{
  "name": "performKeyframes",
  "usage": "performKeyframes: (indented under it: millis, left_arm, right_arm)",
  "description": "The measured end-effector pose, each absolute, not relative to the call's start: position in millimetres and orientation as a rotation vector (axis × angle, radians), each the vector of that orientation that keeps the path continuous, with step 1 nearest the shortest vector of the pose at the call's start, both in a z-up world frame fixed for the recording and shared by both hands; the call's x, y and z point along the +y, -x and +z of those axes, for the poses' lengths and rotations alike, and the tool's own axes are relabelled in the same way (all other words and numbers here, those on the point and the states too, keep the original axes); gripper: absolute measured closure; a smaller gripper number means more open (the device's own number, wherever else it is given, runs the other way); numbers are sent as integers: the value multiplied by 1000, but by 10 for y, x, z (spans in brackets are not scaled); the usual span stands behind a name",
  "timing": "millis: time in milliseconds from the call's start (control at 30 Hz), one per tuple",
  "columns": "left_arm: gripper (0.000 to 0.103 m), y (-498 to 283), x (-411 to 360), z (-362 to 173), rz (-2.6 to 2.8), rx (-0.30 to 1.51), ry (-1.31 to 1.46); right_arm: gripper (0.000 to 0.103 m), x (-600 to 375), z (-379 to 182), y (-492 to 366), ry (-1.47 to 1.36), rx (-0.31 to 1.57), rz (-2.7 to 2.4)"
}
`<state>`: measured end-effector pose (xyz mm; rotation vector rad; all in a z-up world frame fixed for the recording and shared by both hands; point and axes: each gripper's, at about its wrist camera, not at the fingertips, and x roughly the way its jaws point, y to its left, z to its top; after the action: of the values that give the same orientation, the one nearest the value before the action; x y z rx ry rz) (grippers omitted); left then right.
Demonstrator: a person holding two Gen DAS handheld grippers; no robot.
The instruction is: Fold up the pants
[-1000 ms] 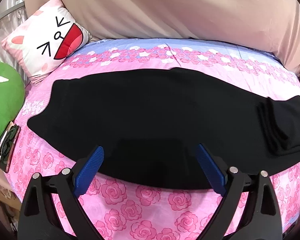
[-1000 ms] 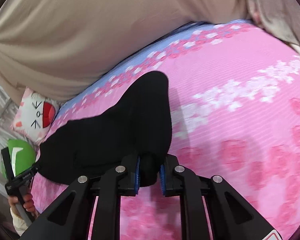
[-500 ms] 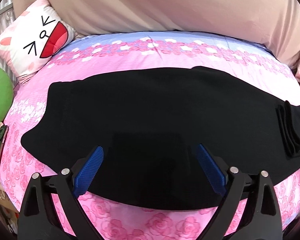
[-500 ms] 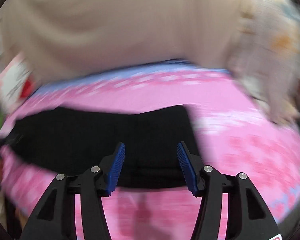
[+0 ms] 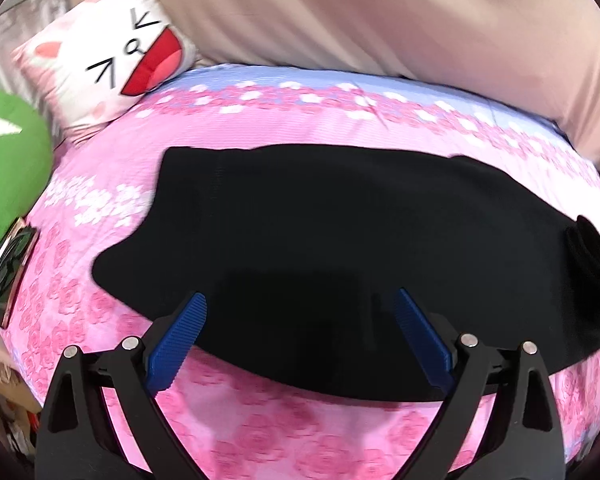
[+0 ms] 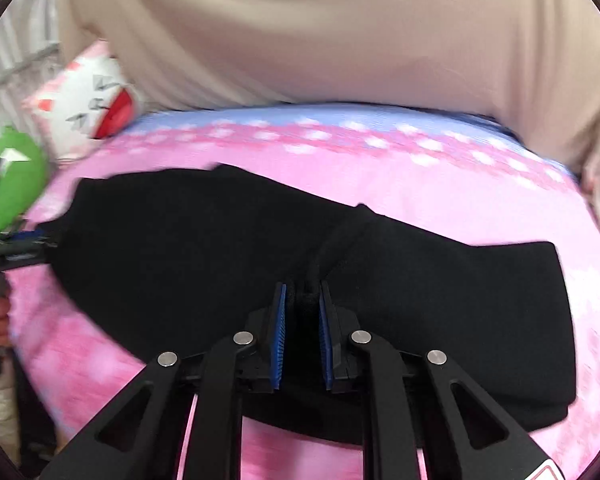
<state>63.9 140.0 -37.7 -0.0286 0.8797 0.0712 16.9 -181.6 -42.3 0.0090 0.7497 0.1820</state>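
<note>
Since half a sec ago the R gripper [image 6: 302, 304] has swung along the bed and its jaws, spread wide then, are closing on a bunched ridge of the pants [image 6: 204, 248]; cloth sits between the pads, which look pressed on it. L gripper [image 5: 300, 320] has shifted a bit too; it hangs spread wide over the near hem, nothing between its pads.

Near to far: pink sheet [image 5: 284, 432] under both tools, then the black pants lying flat across the bed, long axis running left-right, crosswise to both grippers, which point down and away from me. Waist end sits left, toward the cat pillow [image 5: 112, 52] and green plush [image 5: 8, 168]; folded-over leg end right. R is nearer that leg end, so I'd guess R carries it toward L's side.
</note>
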Motion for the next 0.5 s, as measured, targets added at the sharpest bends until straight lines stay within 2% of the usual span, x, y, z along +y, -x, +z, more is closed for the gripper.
performKeyframes:
  millis: [67,133,200,367,500]
  left_arm:
    - [10,-622,1573,-362,98,867,63]
    - [10,-609,1753,-358,122,864,108]
    - [10,-581,2026,-364,147,870,173]
    - [10,-565,2623,-419,236,862,288]
    - [10,-745,2818,-576,222,893,400]
  right_arm:
    - [88,-1579,-555,-322,7,797,235]
    - [79,-1426,-796,-419,56,856,210]
    - [71,-1400,-767,-363,39,812,199]
    - [67,-1509,-532,-130,-68,757,190]
    - [64,-1541,-499,-41,-117,757,168]
